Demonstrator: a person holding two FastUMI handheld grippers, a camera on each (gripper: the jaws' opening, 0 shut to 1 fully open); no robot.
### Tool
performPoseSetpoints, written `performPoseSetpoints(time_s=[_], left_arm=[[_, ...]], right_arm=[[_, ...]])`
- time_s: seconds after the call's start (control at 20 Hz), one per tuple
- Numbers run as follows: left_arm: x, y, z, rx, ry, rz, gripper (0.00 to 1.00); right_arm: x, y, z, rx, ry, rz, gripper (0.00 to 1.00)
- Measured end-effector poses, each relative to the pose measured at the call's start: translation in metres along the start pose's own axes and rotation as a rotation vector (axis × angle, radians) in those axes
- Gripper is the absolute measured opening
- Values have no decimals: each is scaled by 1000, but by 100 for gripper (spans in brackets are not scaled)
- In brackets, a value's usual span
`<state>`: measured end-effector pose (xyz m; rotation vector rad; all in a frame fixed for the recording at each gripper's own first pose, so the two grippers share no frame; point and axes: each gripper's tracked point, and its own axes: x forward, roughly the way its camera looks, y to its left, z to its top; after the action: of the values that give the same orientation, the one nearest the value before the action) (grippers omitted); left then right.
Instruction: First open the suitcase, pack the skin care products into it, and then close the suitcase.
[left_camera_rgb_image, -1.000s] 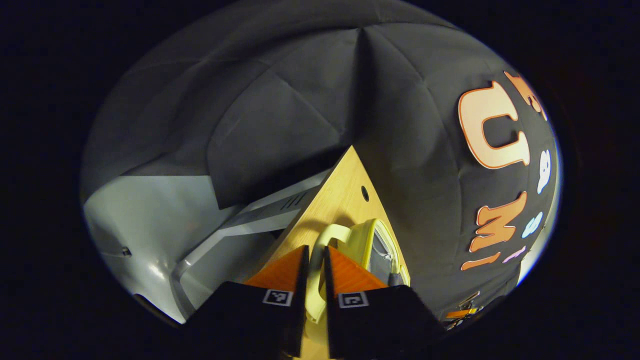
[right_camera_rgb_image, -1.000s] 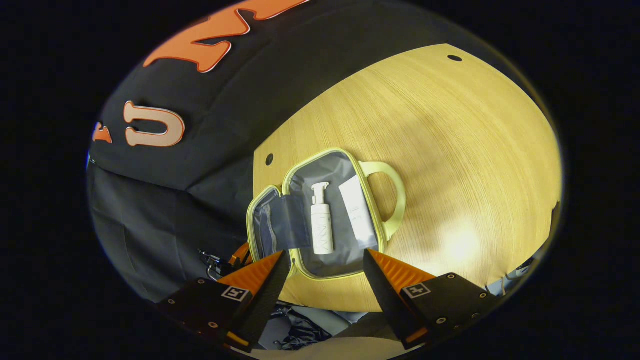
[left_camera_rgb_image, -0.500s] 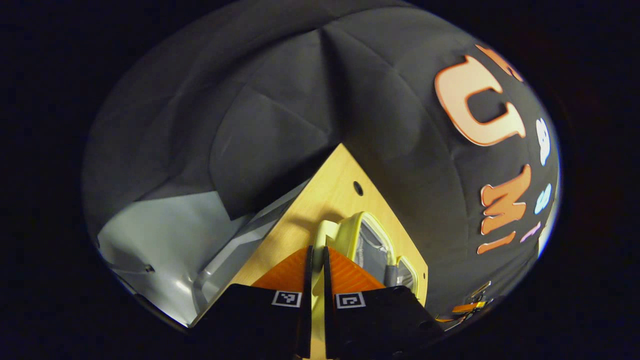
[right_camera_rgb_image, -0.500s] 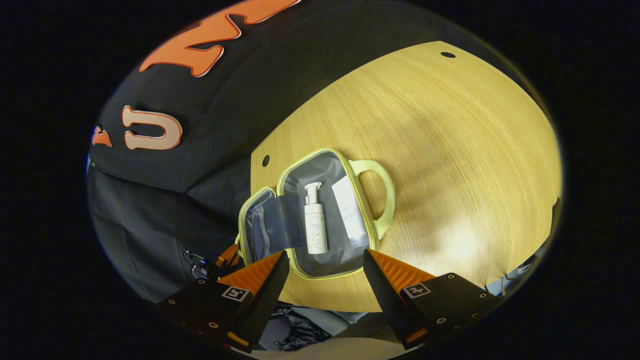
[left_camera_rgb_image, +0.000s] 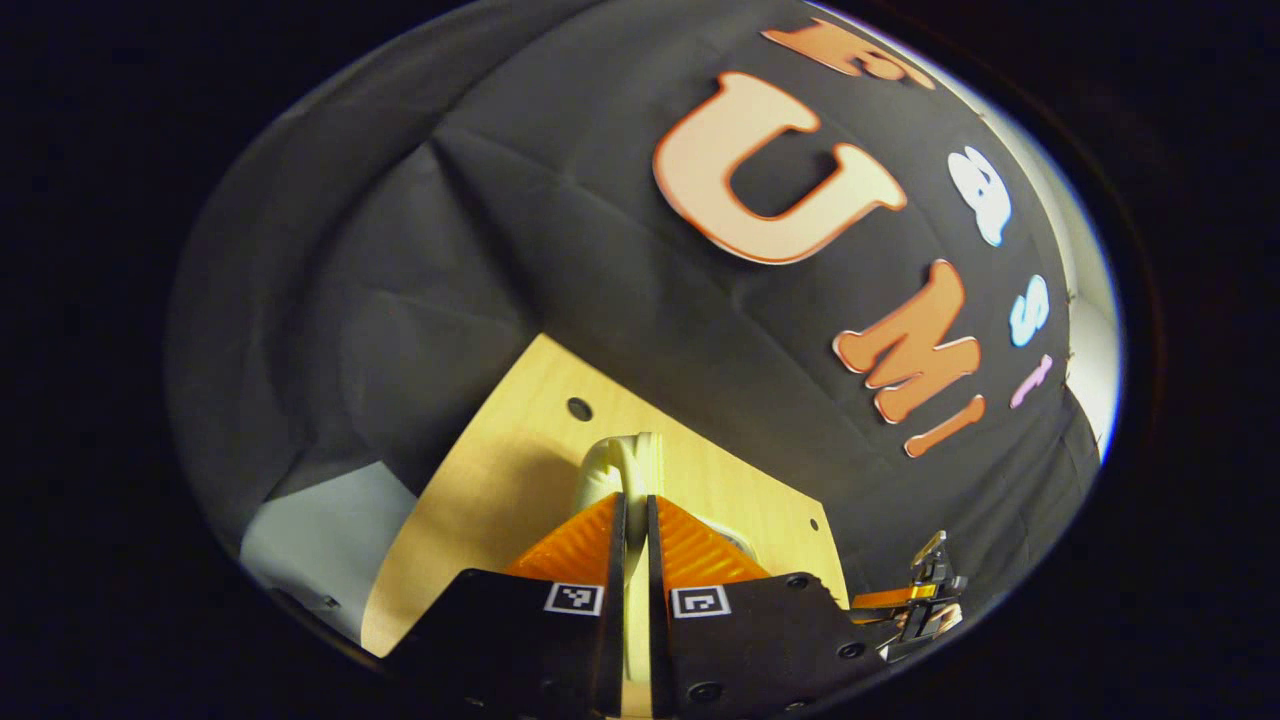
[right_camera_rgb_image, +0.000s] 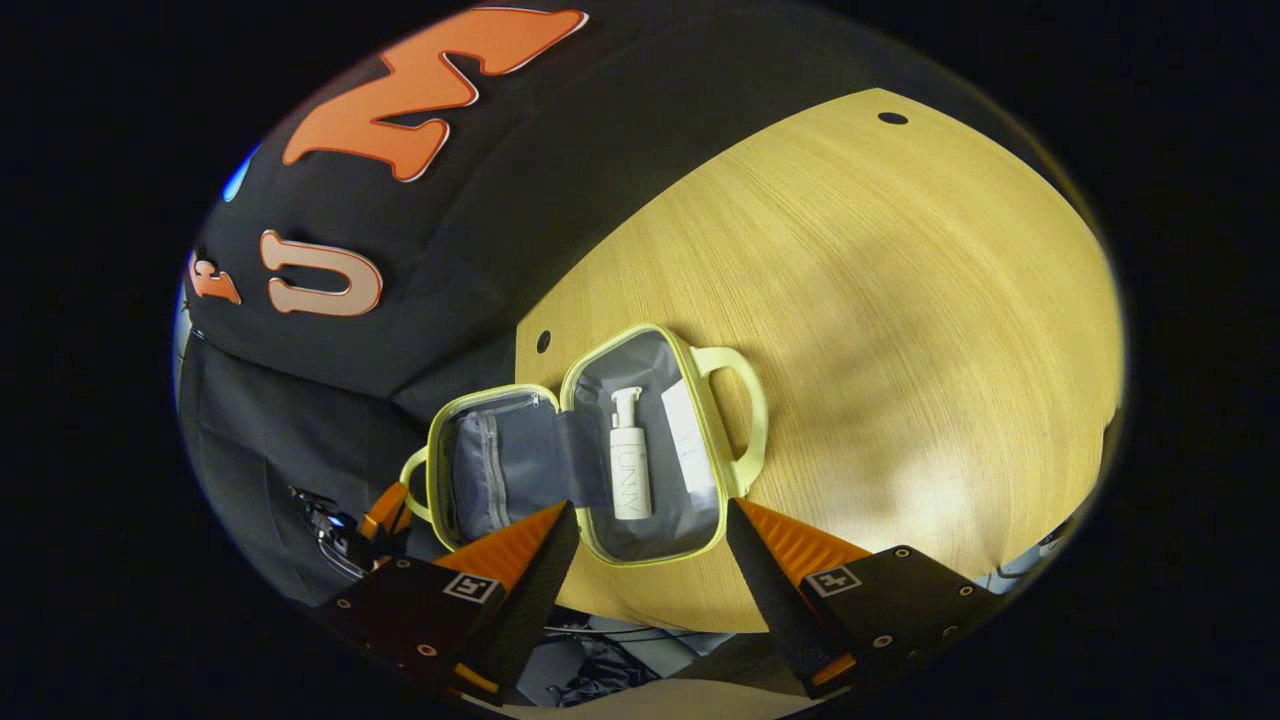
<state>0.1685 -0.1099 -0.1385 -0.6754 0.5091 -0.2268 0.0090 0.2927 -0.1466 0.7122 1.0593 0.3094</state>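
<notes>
The case lies open near one corner of the wooden surface, both halves flat and side by side. The lid half hangs partly past the surface edge by the booth wall; the base half rests fully on the wood. Right of the case in the right gripper view, the surface runs wide and bare to its far rounded edge, with one small hole near the far rim and another hole at the corner just beside the case.

Inside the base half a white pump bottle lies flat, its pump head pointing toward the far rim, long axis running along the case's length. A white box lies just beside it, parallel, next to the wall that carries a handle. That handle loops out over the open wood. The lid half shows a zipped pocket and a handle of its own at its outer edge.

The right gripper hovers above the near edge of the case, fingers spread wide, holding nothing.

The left gripper is closed on the lid handle, both fingers pressing its loop, which stands up edge-on between them. In the right gripper view that gripper sits at the lid's outer edge, off the surface. Beyond it in the left gripper view lie the surface corner and the wall close behind.
</notes>
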Motion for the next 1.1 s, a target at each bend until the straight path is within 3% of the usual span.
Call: performPoseSetpoints(time_s=[0.35,0.5,0.75,1.1], left_arm=[[28,-147,-22,170,56,-93,11],[48,-202,-48,218,78,-101,11],[99,-263,-107,269,135,-120,11],[185,-312,-221,397,233,-70,9]], right_arm=[[-32,-53,25,39,-40,14,95],[-46,-87,42,29,-87,-20,95],[-82,-152,82,-114,-218,-151,95],[-137,-178,123,-322,-395,-236,95]])
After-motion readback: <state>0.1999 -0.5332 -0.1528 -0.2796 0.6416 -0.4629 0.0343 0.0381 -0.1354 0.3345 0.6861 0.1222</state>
